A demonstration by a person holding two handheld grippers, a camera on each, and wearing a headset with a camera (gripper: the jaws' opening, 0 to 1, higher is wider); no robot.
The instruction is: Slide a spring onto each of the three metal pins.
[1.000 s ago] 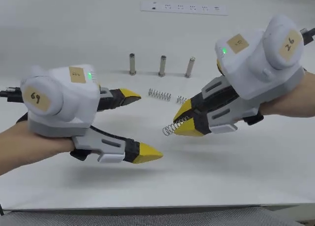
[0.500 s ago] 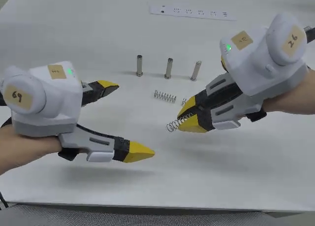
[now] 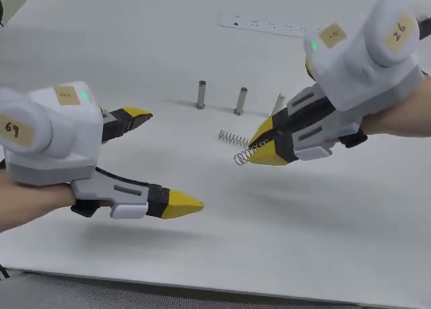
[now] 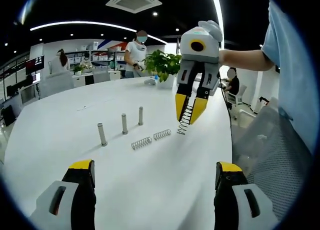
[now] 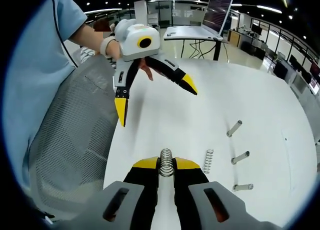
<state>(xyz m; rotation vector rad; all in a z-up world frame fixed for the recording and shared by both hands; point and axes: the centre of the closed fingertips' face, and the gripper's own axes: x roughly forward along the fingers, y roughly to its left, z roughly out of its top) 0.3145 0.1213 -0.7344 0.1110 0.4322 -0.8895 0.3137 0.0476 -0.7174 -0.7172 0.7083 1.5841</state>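
Thin coiled wire spring (image 3: 242, 157) pinched by one end between the closed yellow-tipped jaws of the right gripper (image 3: 256, 149), raised off the white tabletop (image 3: 303, 221), just in front of the row of three upright grey metal pins (image 3: 241, 101). Two loose springs (image 4: 141, 143) lying flat just before that row. Spread wide and holding nothing, left gripper (image 3: 163, 159) well short of the pins, nearer the person.
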